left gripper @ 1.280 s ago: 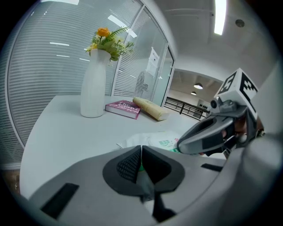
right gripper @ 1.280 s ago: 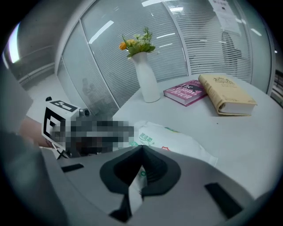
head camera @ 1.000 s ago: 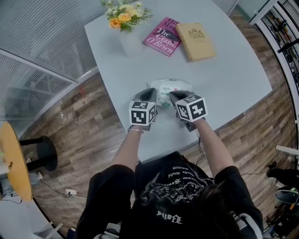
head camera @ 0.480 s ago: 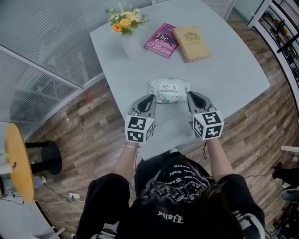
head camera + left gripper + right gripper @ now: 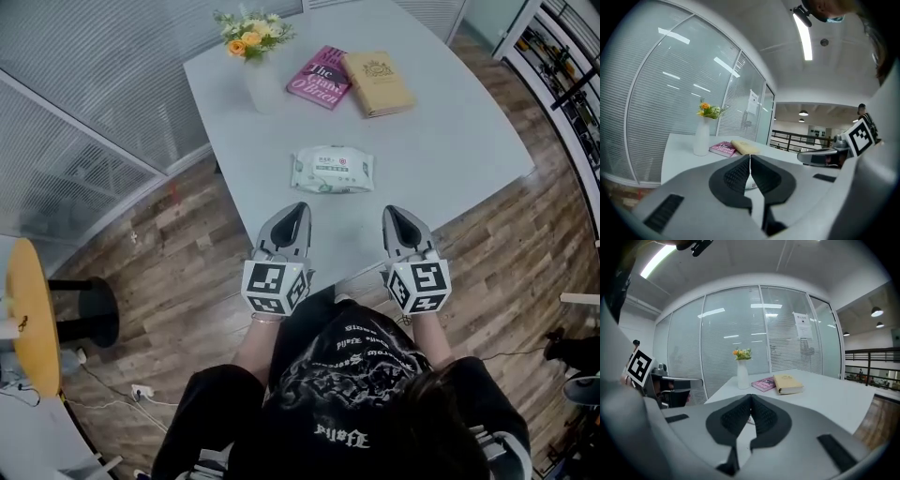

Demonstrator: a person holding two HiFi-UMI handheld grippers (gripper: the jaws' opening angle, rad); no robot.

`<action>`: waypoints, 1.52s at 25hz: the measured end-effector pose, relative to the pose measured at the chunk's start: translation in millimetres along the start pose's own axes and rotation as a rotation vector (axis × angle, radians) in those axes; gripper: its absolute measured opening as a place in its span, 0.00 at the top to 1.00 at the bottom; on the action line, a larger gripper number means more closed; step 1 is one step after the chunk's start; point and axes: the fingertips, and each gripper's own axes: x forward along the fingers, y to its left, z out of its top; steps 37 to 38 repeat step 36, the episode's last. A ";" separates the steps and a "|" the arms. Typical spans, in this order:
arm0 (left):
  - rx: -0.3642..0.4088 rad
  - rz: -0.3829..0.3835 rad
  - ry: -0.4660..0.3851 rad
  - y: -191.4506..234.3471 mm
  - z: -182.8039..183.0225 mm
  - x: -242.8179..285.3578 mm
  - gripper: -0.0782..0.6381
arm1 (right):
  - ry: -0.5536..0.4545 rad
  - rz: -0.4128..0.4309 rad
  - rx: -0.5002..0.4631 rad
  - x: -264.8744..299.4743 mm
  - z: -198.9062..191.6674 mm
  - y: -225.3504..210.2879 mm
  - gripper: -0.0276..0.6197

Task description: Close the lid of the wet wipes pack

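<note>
The wet wipes pack (image 5: 332, 170) lies flat near the middle of the white tabletop (image 5: 450, 141), well apart from both tools and touched by neither. In the head view its lid looks level with the top of the pack, but at this size the seam is too small to read with certainty.

The left tool (image 5: 296, 210) and the right tool (image 5: 395, 214) hang side by side over the near edge of the tabletop, short of the pack, tips toward it. Each gripper view shows its own jaws pressed together with nothing between them. In both views the closed pads (image 5: 736, 174) cover nearly all of the pack, and only a sliver of white shows just below where they meet. The hands holding the tools are hidden under the marker cubes (image 5: 274, 287), with only the forearms showing.

At the far end of the tabletop a white vase (image 5: 262, 86) with flowers (image 5: 248, 26) stands to the left of a pink book (image 5: 321, 77) and a tan book (image 5: 377, 83), which lie touching along one edge. The tan book's title is too small to read. A round yellow stool (image 5: 23, 328) on the wooden floor (image 5: 178, 234) is cut off by the left edge.
</note>
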 end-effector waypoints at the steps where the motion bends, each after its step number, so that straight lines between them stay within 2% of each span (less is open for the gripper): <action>1: -0.020 0.012 0.006 0.7 -4.7 -5.2 0.88 | 0.001 -0.008 0.008 -5.3 -3.7 -1.0 0.96; 3: -0.039 0.034 0.015 2.3 -12.9 -14.9 0.88 | 0.003 -0.023 0.022 -14.9 -10.1 -3.3 0.96; 8: 0.000 0.060 -0.003 0.7 -12.0 -30.1 0.88 | -0.030 -0.041 -0.018 -30.8 -8.3 -2.3 0.96; 15: 0.029 0.004 -0.088 -21.3 4.5 -39.3 0.88 | -0.060 -0.015 -0.055 -36.3 -1.5 9.9 0.96; 24: 0.089 0.021 -0.093 -30.7 6.8 -37.1 0.88 | -0.068 0.009 -0.093 -35.2 0.6 20.0 0.96; 38: 0.141 0.031 -0.087 -34.4 10.0 -36.4 0.88 | -0.067 -0.013 -0.101 -38.2 1.4 12.7 0.96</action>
